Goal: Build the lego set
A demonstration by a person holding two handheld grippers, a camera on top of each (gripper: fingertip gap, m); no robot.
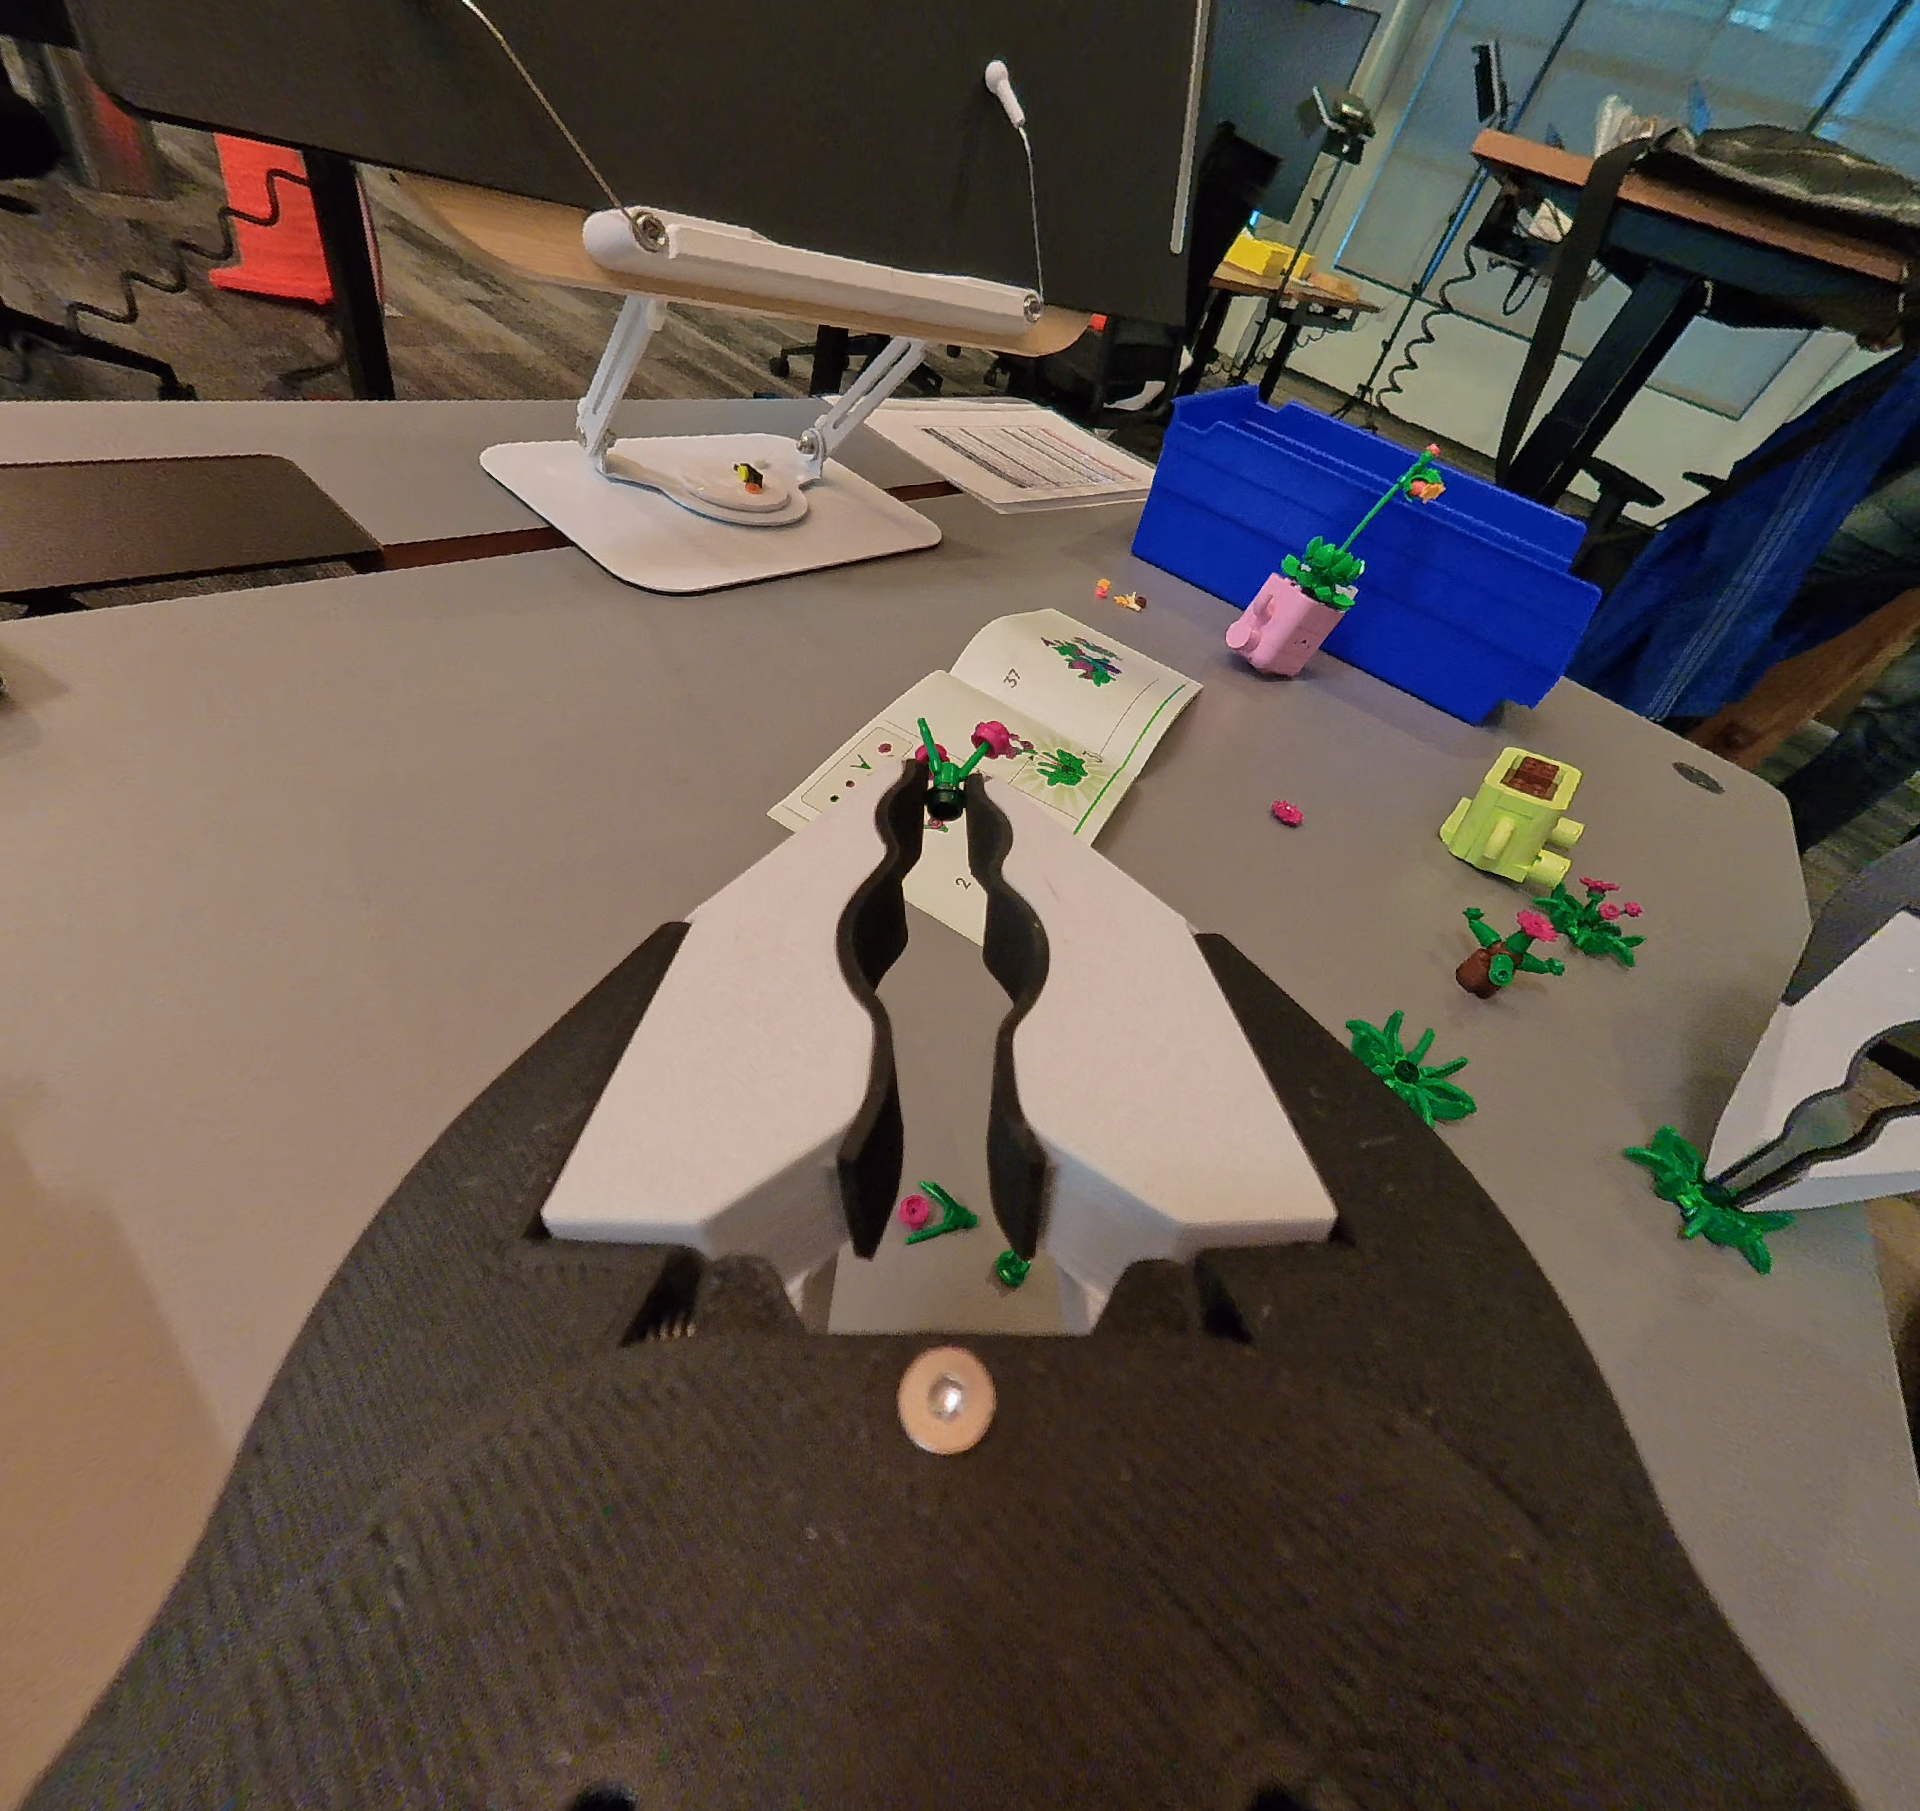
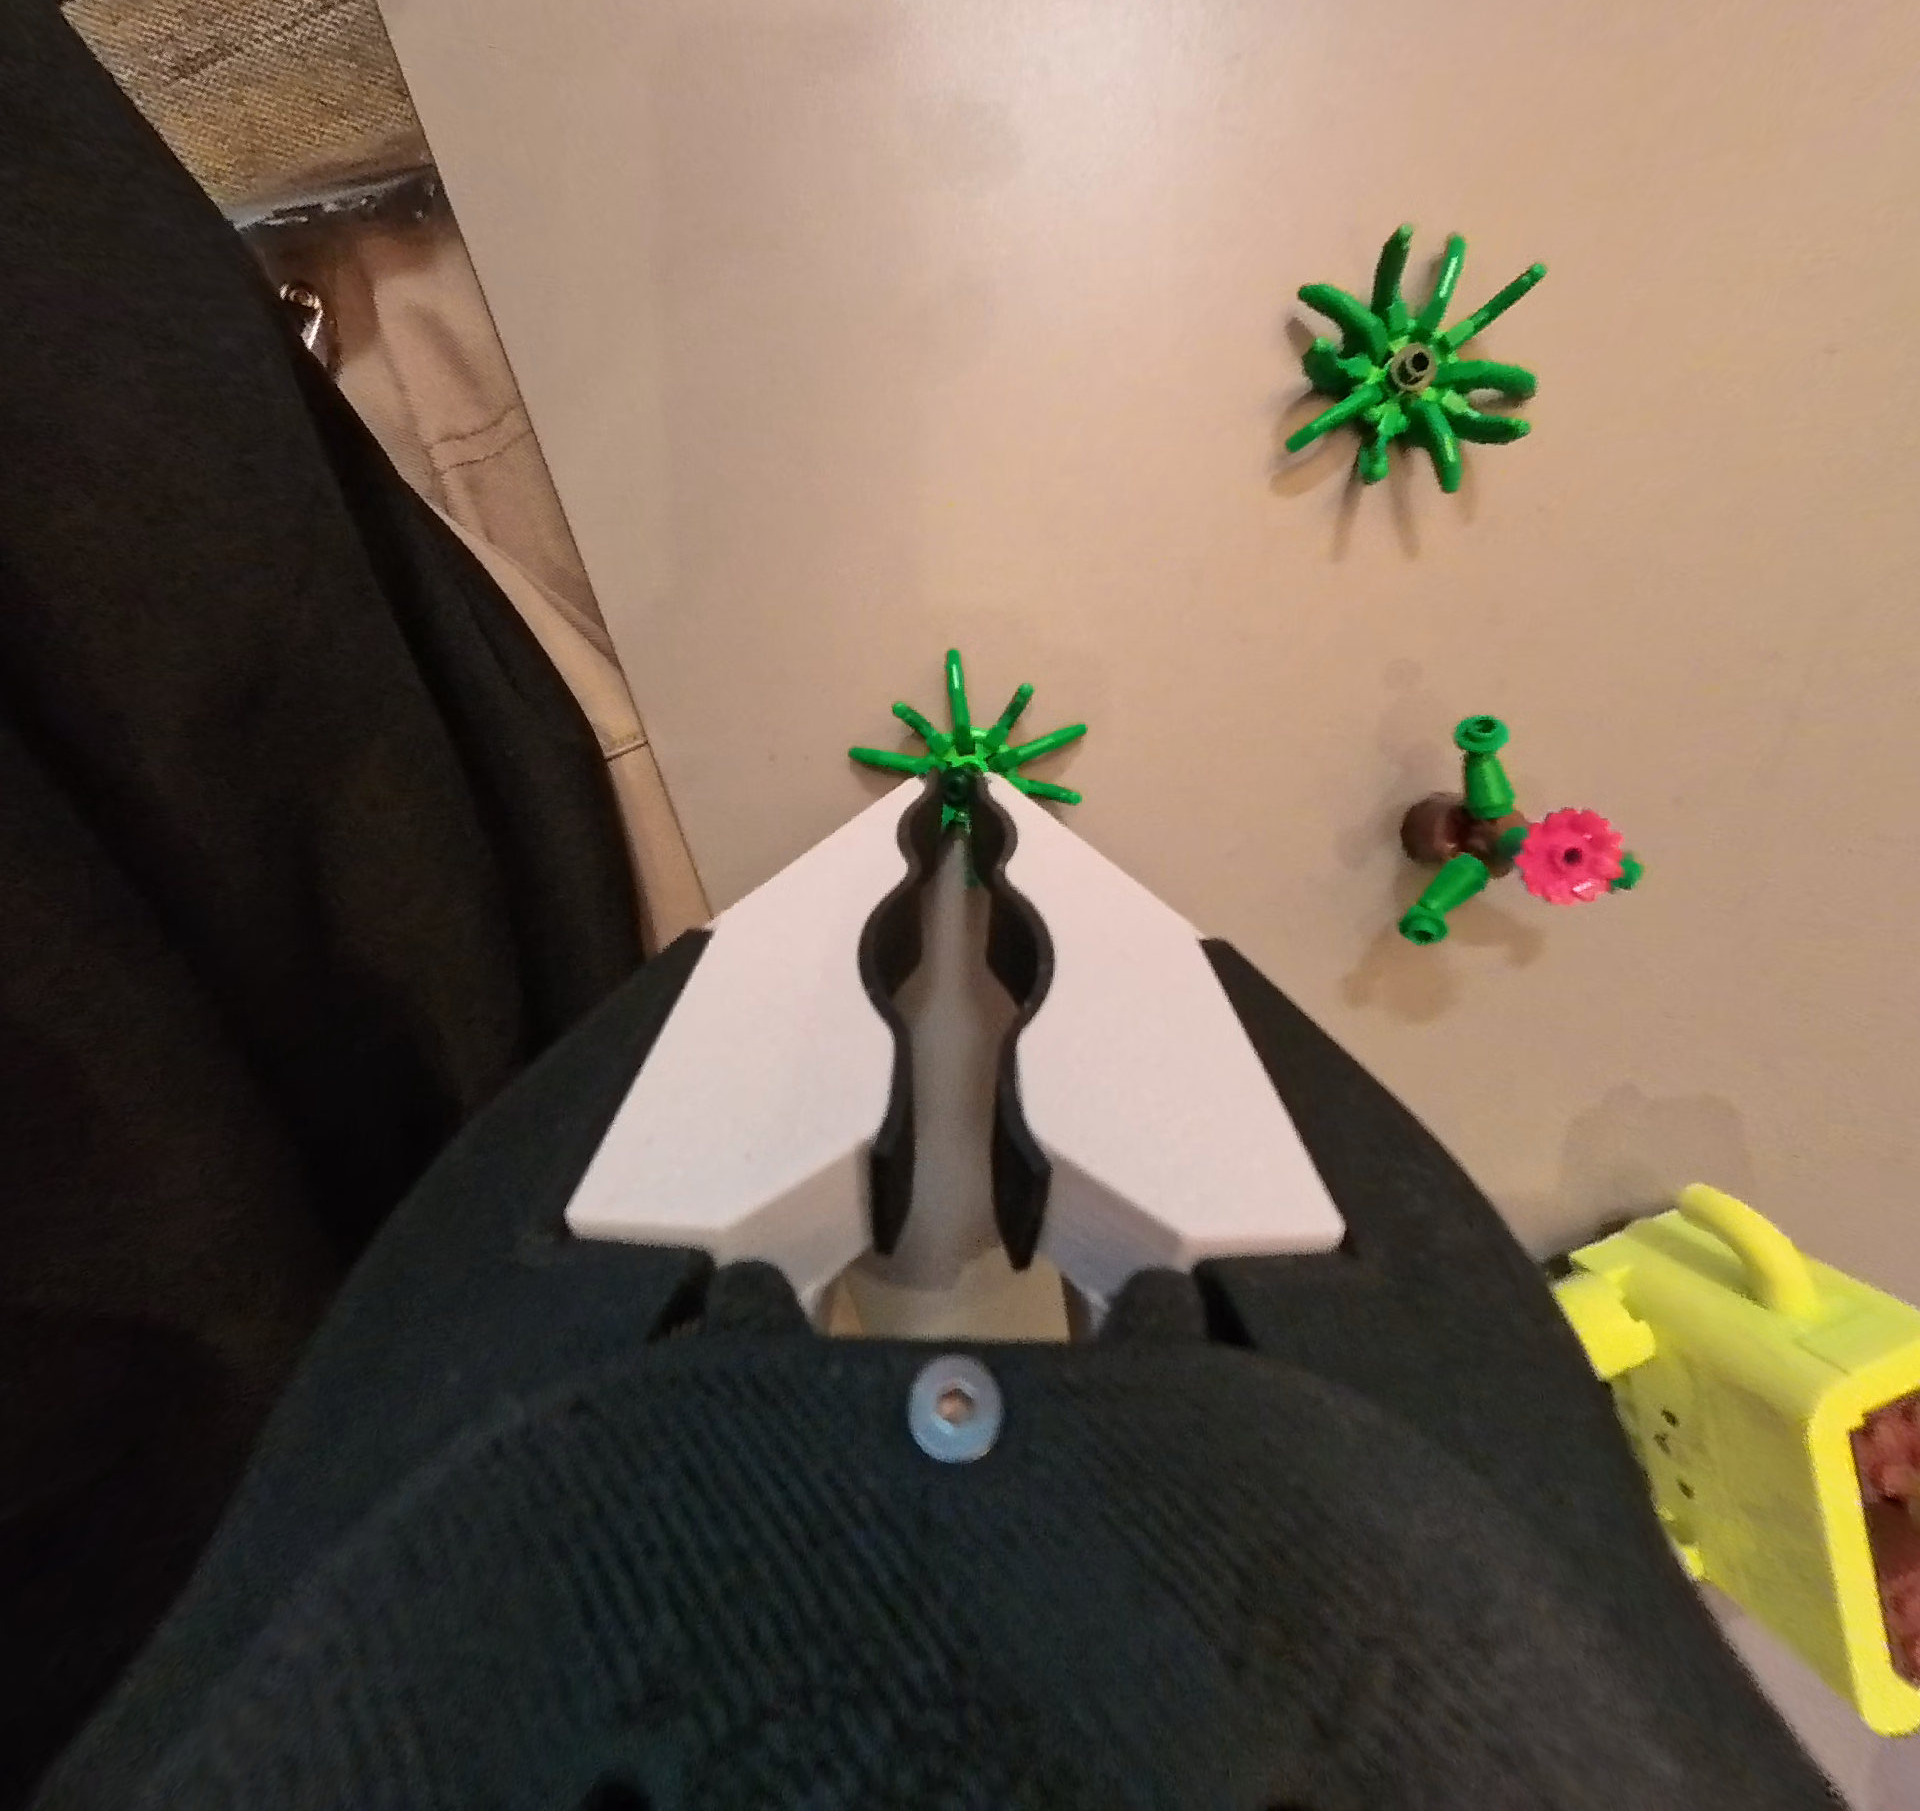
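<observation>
My left gripper (image 1: pixel 943 793) is shut on a small green forked stem (image 1: pixel 948 774) with a magenta flower (image 1: pixel 995 738), held above the open instruction booklet (image 1: pixel 1081 712). My right gripper (image 2: pixel 958 797) is shut on the centre of a green spiky leaf piece (image 2: pixel 971 733) that lies on the table; it also shows in the left wrist view (image 1: pixel 1704 1202) at the right edge. A second green leaf piece (image 2: pixel 1413 369) and a brown stem with green buds and a pink flower (image 2: pixel 1496 836) lie to the right. A lime green pot (image 2: pixel 1766 1398) lies on its side.
A pink pot with a plant (image 1: pixel 1288 618) leans against a blue bin (image 1: pixel 1351 535). A white book stand (image 1: pixel 717 504) stands at the back. Loose magenta and green pieces (image 1: pixel 935 1213) lie below my left gripper. A person's dark clothing (image 2: pixel 208 722) is at the table edge. Spacing between my two grippers at the tips: around 30 cm. To reach the lime green pot (image 2: pixel 1766 1398) in a straight line is about 15 cm for my right fingers, about 35 cm for my left. Seen from the left wrist view (image 1: pixel 1552 820) as well.
</observation>
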